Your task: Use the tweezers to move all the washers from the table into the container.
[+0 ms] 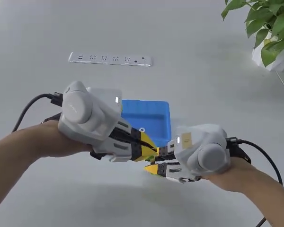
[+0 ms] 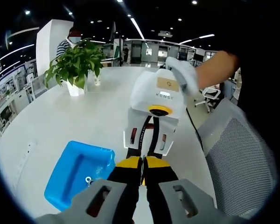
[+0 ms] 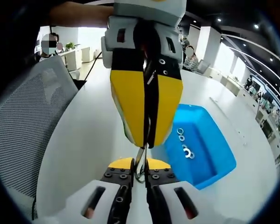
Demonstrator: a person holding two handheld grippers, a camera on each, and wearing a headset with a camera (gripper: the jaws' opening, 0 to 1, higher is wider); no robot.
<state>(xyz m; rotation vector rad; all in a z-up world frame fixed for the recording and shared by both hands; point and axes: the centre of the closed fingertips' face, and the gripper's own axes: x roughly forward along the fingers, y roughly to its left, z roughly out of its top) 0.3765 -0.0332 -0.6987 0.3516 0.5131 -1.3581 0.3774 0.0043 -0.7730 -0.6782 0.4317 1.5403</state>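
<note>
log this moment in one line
left gripper: shut on tweezers | right gripper: shut on tweezers | pose: tip to tip near container | washers: several in container

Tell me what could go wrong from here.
The thin tweezers sit pinched between the left tongs and right tongs, tip to tip; if either lets go badly they may twist or drop. The meeting point is beside the blue container, so a bump could shove it and scatter the washers inside.
</note>
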